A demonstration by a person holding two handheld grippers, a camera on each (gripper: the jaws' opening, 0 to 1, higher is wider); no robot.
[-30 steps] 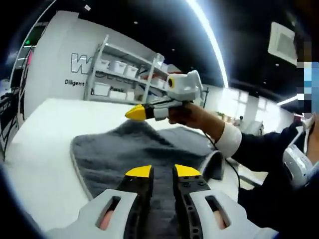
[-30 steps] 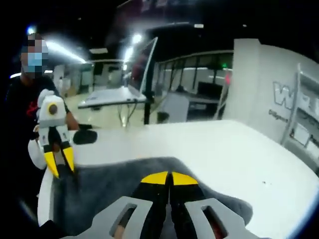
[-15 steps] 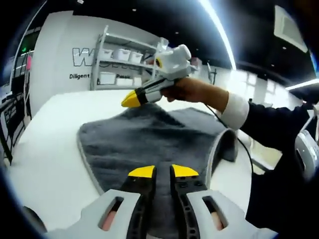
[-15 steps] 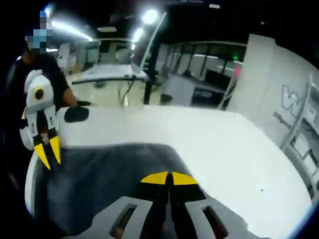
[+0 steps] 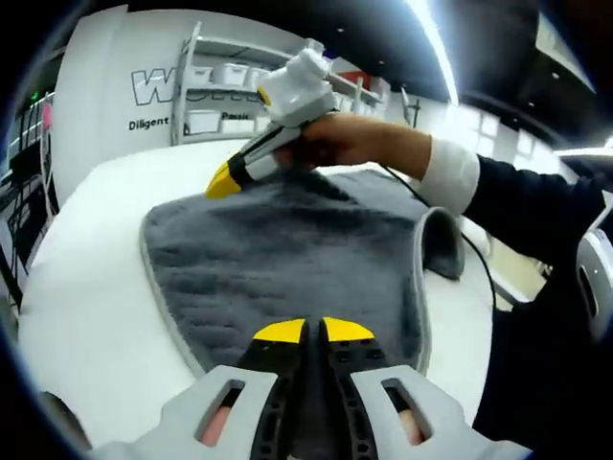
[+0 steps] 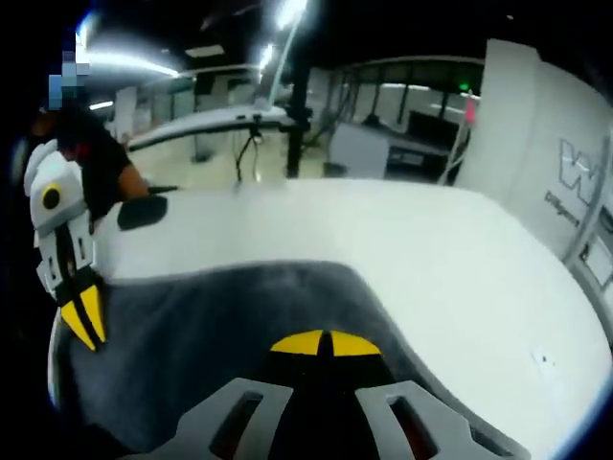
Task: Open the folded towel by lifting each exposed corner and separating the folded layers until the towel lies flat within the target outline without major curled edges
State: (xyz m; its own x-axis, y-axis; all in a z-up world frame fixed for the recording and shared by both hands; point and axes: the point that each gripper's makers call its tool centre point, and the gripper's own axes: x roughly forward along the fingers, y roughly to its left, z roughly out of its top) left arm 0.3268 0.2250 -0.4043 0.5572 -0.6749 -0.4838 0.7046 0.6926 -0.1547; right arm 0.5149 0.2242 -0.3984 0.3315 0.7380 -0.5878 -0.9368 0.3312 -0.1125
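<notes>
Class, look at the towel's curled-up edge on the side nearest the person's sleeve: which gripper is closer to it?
Left. The left gripper sits on the towel, near where that curled edge begins. The right gripper is at the towel's far corner on the opposite side.

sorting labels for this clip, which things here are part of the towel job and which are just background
Part of the job:
- grey towel, one edge curled up
- left claw, shut on the towel
- right claw, shut on the towel
- white table under the towel

Just lying about:
- shelf of white bins
- small black object on the table
- desks behind
</notes>
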